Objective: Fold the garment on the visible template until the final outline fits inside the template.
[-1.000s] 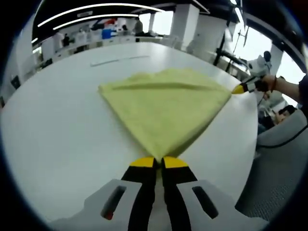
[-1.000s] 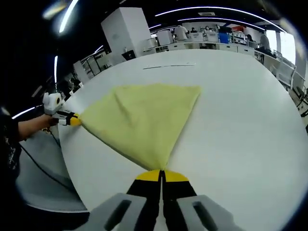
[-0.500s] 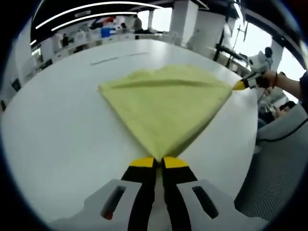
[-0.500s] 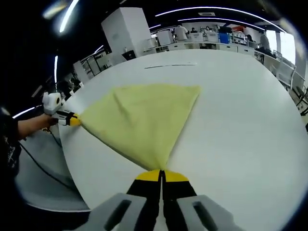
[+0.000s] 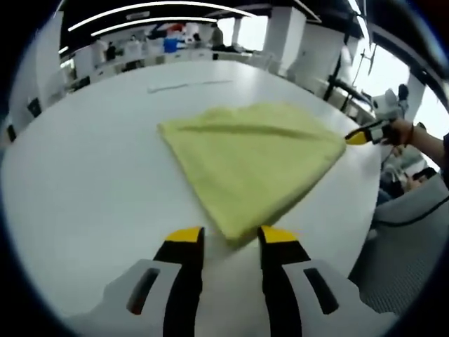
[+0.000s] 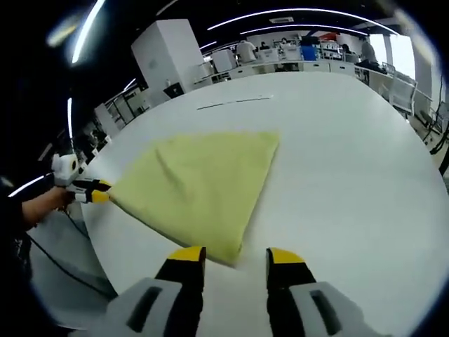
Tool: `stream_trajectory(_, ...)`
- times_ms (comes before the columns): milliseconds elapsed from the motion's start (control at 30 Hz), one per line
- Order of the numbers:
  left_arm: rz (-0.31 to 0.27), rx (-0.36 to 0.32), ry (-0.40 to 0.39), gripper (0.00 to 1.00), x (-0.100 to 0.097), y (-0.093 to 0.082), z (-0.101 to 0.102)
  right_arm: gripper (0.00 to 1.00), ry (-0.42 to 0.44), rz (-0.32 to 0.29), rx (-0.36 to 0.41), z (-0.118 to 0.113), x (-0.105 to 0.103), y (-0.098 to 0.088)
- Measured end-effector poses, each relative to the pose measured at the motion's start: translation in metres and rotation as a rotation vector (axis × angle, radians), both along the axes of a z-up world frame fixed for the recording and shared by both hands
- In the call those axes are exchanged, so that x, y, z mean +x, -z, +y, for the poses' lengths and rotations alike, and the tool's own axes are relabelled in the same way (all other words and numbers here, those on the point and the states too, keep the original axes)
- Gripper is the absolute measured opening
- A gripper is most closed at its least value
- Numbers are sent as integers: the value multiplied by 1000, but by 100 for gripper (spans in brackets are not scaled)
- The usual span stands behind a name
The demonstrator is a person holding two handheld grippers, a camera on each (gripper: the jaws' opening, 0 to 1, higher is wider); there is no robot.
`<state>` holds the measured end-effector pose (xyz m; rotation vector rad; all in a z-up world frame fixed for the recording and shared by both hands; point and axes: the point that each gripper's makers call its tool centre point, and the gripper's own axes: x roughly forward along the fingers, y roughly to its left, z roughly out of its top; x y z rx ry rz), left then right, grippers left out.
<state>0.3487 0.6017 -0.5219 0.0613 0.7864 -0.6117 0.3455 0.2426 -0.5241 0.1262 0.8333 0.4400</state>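
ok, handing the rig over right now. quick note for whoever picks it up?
Left tongs: open, jaws apart on either side of the near corner of the yellow cloth, not gripping it.
Right tongs: open as well, jaws spread just short of the opposite near corner.
Cloth: lies flat on the white table, folded into a layered shape with a doubled far edge.
Done: at least one fold is in, and both corners are let go.
Left: a thin line shows on the table beyond the cloth, but I cannot make out a template outline, so check the fit against it and fold again if needed.
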Motion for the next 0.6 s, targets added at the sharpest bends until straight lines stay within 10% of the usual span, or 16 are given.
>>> stream_trajectory(600,-69,-103,1,68,-9,-58,-20,88,-34,-99,27,34,6,-59)
